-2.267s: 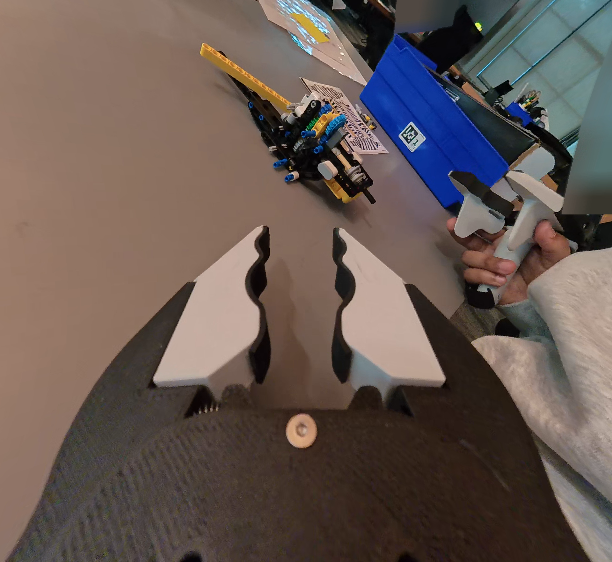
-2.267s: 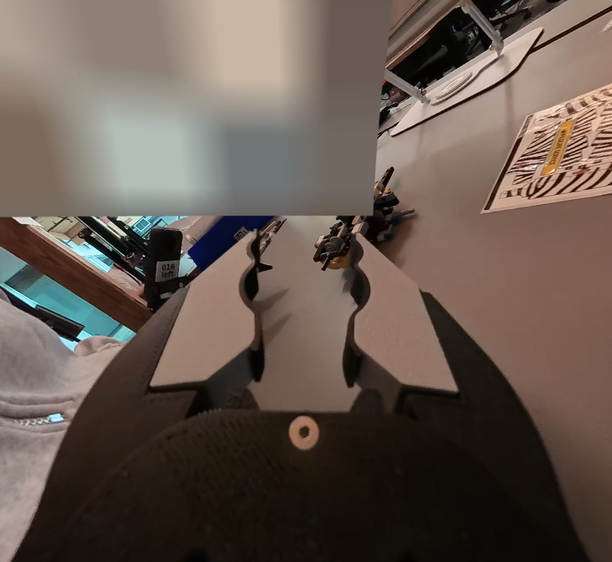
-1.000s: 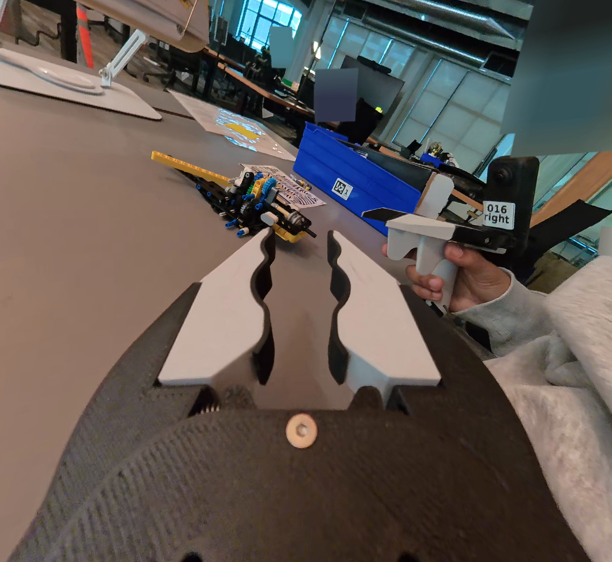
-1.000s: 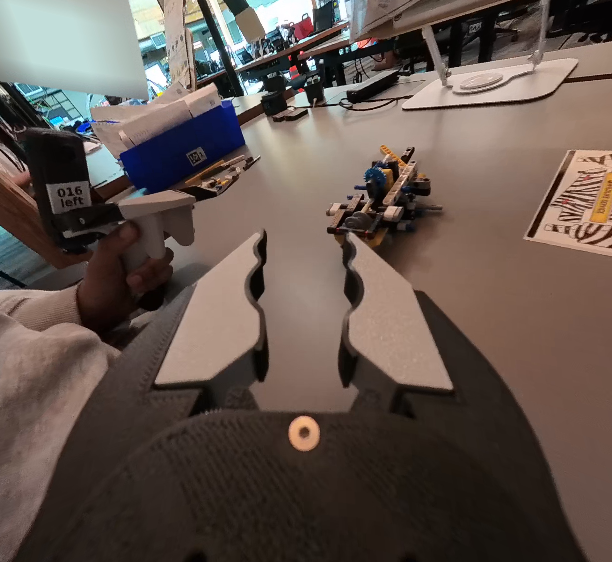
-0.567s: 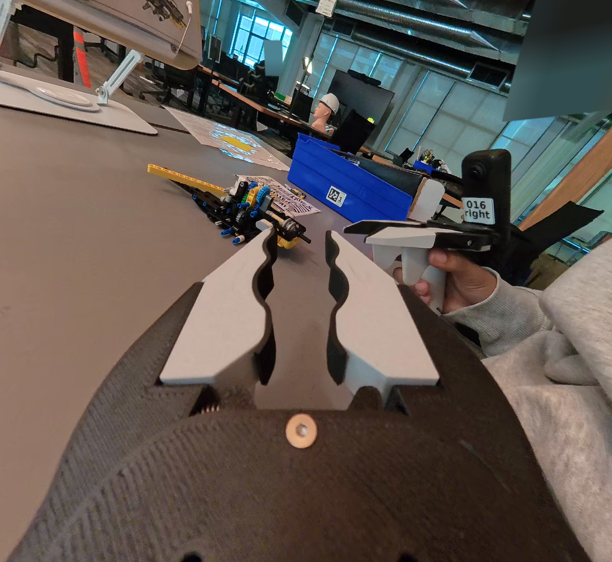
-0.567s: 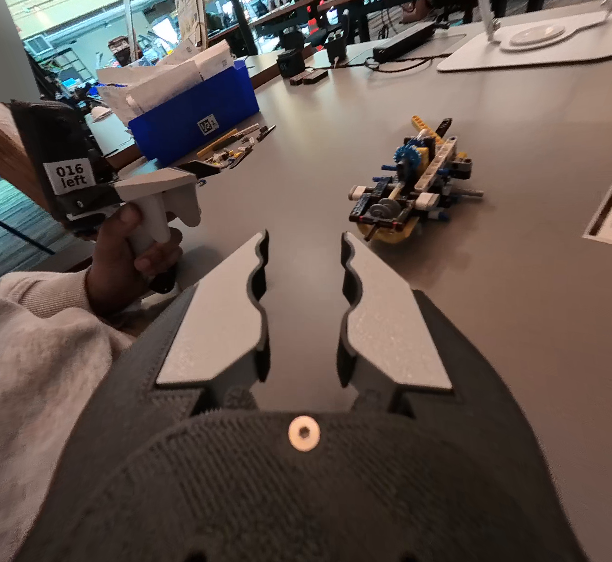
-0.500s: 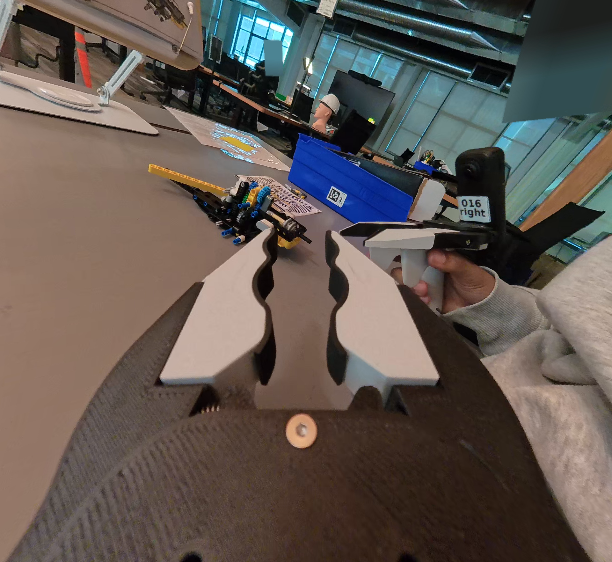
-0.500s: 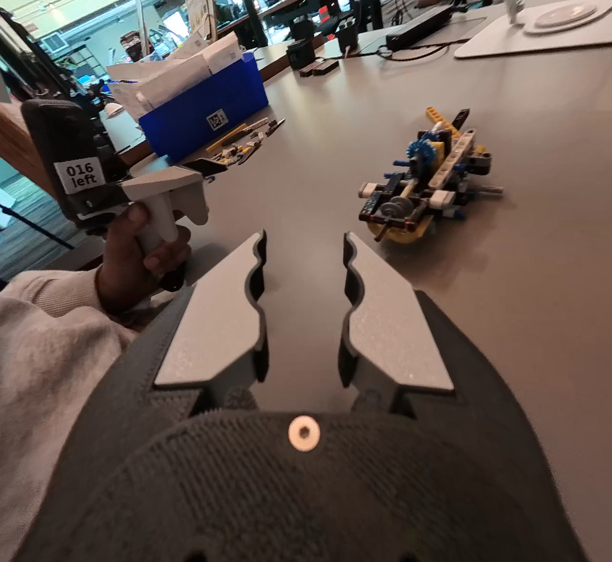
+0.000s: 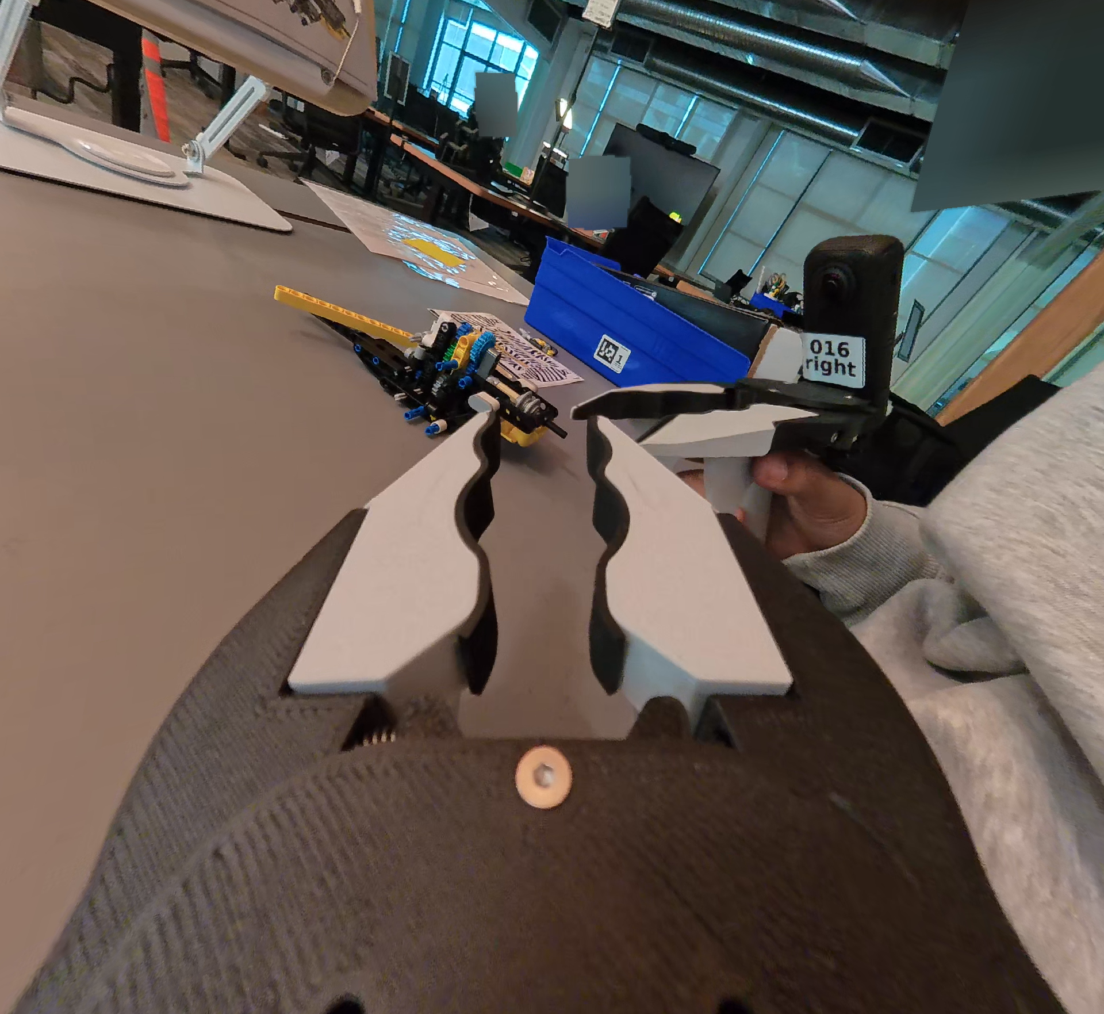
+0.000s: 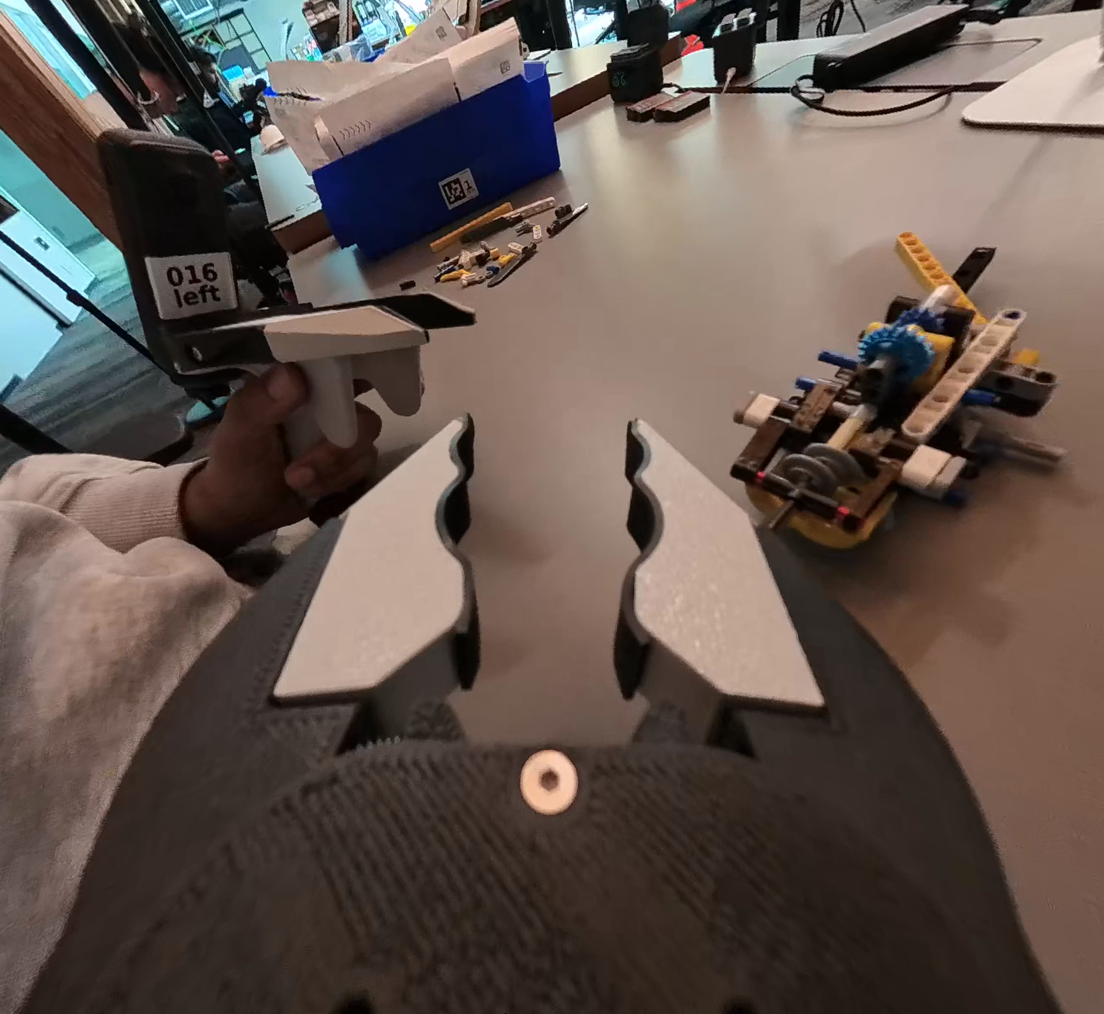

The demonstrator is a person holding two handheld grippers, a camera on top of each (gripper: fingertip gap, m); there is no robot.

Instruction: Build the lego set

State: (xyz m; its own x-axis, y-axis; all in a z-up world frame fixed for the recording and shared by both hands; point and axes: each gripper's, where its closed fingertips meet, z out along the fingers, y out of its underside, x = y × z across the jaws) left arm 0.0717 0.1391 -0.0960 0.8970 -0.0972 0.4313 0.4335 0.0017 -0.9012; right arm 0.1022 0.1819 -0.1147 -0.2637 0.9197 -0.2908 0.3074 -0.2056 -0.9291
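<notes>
A partly built lego model (image 9: pixel 472 382) of black, yellow, blue and white parts, with a long yellow beam, lies on the grey table (image 9: pixel 149 388). It also shows in the right wrist view (image 10: pixel 896 417), to the right of my fingers. Several loose lego pieces (image 10: pixel 490 250) lie by a blue bin (image 10: pixel 442 178). My left gripper (image 9: pixel 540 429) is open and empty, just short of the model. My right gripper (image 10: pixel 549 429) is open and empty above bare table, left of the model. Each gripper shows in the other's view, held by a hand.
The blue bin (image 9: pixel 627 328) stands at the table's right side in the left wrist view. Striped printed sheets (image 9: pixel 508 352) lie beyond the model. A white stand base (image 9: pixel 119 166) sits far back. Black boxes and cables (image 10: pixel 747 71) lie at the far edge.
Both grippers have levelled out from steep tilts to look along the table. The right gripper turned left, so the model slid to the right of its view. Both stayed open and empty.
</notes>
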